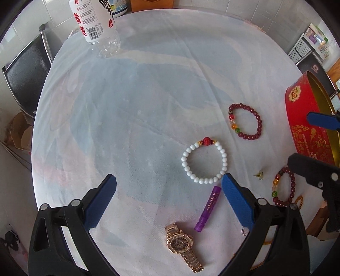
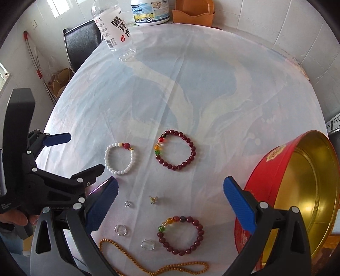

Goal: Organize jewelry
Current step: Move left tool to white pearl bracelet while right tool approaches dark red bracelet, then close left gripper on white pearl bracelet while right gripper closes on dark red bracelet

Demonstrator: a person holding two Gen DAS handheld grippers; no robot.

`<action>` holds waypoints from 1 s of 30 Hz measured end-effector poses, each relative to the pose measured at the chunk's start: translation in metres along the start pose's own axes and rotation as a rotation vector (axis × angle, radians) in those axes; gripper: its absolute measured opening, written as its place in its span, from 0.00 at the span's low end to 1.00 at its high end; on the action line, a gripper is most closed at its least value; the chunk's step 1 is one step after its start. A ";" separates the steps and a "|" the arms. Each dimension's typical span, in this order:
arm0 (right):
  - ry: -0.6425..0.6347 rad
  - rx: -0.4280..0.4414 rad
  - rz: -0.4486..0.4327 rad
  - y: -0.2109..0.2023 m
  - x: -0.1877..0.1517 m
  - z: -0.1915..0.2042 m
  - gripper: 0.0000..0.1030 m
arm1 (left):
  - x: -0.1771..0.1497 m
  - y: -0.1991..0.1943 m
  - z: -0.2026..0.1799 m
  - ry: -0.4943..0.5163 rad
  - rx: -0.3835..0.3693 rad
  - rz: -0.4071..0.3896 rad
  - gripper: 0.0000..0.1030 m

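Jewelry lies on a round white-clothed table (image 1: pixel 138 95). A white bead bracelet (image 1: pixel 204 162) with a red bead, a dark red bead bracelet (image 1: pixel 246 121), a second dark red bracelet (image 1: pixel 283 187), a gold watch (image 1: pixel 182 246), a purple tube (image 1: pixel 209 209) and a small gold earring (image 1: pixel 259 175) show in the left wrist view. My left gripper (image 1: pixel 167 201) is open and empty above the table, just short of the white bracelet. My right gripper (image 2: pixel 170 203) is open and empty above the near red bracelet (image 2: pixel 180 235), clear rings (image 2: pixel 121 230) and an orange bead necklace (image 2: pixel 153 265).
An open red round tin (image 2: pixel 276 176) with a gold inside stands at the right edge of the table. A water bottle (image 1: pixel 93 21) stands at the far left; a white tub (image 2: pixel 149 11) and an orange holder (image 2: pixel 193 12) at the back. A black chair (image 1: pixel 23 78) is at the left.
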State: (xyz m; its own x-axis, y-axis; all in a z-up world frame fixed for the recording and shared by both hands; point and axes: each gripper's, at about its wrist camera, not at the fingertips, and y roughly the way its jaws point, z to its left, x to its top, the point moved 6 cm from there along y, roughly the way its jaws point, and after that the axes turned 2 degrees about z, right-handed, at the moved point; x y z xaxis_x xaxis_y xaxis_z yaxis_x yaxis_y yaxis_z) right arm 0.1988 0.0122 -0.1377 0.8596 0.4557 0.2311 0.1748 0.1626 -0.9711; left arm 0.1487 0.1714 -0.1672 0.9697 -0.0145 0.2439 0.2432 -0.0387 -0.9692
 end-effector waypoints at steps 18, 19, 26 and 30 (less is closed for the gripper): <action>-0.010 -0.046 0.106 0.081 0.041 -0.036 0.97 | 0.031 0.033 -0.006 0.046 0.069 0.012 0.94; -0.008 -0.042 0.112 0.084 0.041 -0.036 0.96 | 0.032 0.035 -0.006 0.046 0.066 0.012 0.94; -0.038 -0.052 0.089 0.090 0.041 -0.033 0.77 | 0.036 0.044 -0.001 0.038 0.046 -0.027 0.78; -0.095 -0.019 0.079 0.081 0.035 -0.015 0.11 | 0.040 0.035 -0.004 0.043 0.028 -0.076 0.05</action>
State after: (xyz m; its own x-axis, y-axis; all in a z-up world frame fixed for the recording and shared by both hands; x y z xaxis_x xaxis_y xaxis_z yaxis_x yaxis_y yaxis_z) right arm 0.2502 0.0276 -0.2092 0.8218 0.5475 0.1578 0.1183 0.1069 -0.9872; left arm 0.1957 0.1652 -0.1914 0.9466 -0.0551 0.3175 0.3173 -0.0137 -0.9482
